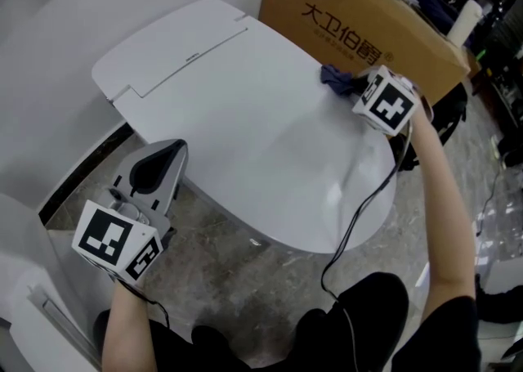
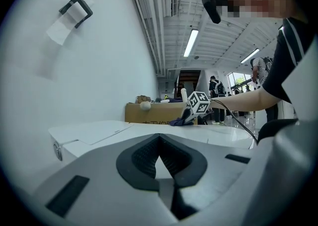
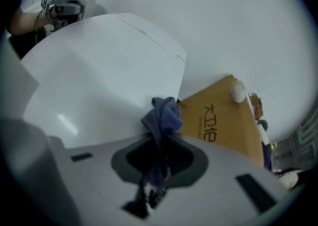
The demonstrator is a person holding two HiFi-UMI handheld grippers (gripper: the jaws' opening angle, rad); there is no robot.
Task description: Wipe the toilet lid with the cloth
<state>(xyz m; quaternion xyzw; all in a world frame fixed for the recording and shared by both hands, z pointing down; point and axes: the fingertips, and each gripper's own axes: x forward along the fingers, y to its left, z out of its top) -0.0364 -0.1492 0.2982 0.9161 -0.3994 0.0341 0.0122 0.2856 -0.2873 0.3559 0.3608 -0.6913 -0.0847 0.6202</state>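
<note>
the right gripper (image 1: 353, 84) pinched a crumpled dark blue cloth (image 1: 333, 76) at the far right edge of the glossy white toilet lid (image 1: 245, 117). the left gripper (image 1: 157, 168) hung off the lid's near left side, its jaws pressed together on nothing.

We find the toilet lid (image 1: 245, 125) broad and bare across its middle and near end, so most of it is open to pass over. At its far right the cardboard box (image 1: 359, 27) stands just beside the rim and closes that edge. The right gripper (image 1: 353, 84), clamped on the cloth (image 1: 337, 78), sits close to the box. The wall (image 1: 98, 2) shuts the far left side. The left gripper (image 1: 163, 154), jaws together on nothing, hangs off the lid's left edge above the floor (image 1: 212, 231). A black cable (image 1: 359, 207) drapes over the near right rim.
</note>
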